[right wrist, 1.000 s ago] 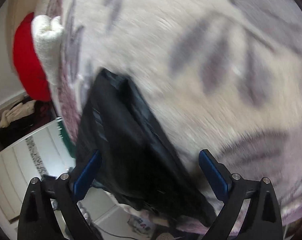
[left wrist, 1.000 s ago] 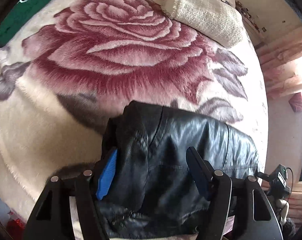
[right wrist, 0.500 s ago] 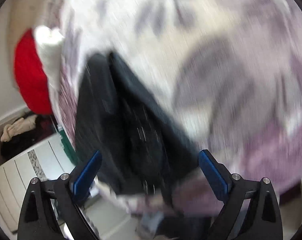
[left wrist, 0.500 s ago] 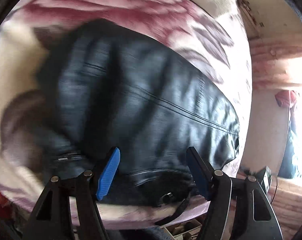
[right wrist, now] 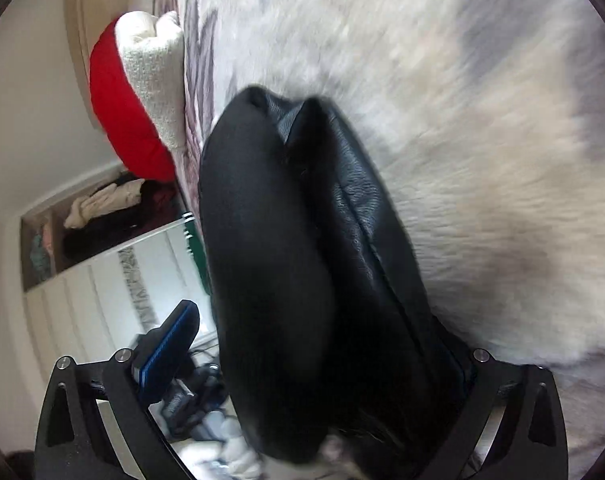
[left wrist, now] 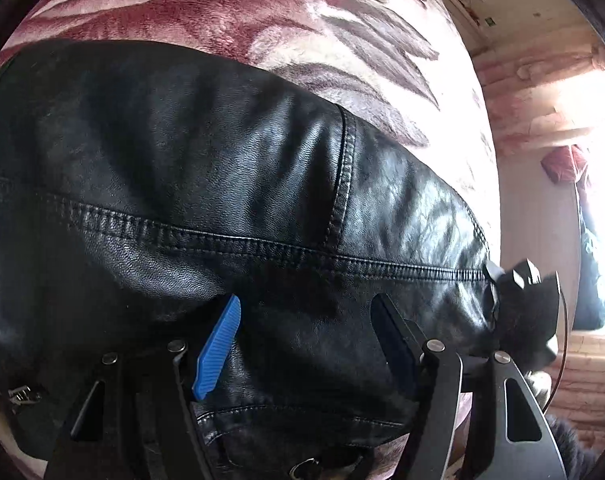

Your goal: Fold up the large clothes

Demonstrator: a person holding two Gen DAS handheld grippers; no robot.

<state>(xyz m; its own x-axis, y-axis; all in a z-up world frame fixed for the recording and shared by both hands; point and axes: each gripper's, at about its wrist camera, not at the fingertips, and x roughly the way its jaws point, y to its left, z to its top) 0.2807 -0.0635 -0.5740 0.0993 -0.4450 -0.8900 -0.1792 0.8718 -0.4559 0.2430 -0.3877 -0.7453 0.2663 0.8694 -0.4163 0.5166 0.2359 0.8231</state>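
Jacket (left wrist: 230, 184) folded on the rose blanket (left wrist: 342, 28) of the bed, near its edge

My left tool (left wrist: 306, 344) hovers spread over the jacket's near hem, gripping nothing; my right tool (right wrist: 322, 360) straddles the fold's end wide apart, apparently to square it, though I can't tell contact

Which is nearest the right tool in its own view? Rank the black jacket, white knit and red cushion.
1. Black jacket: between the right tool's fingers.
2. White knit: far upper left, on the blanket.
3. Red cushion: just behind the knit.
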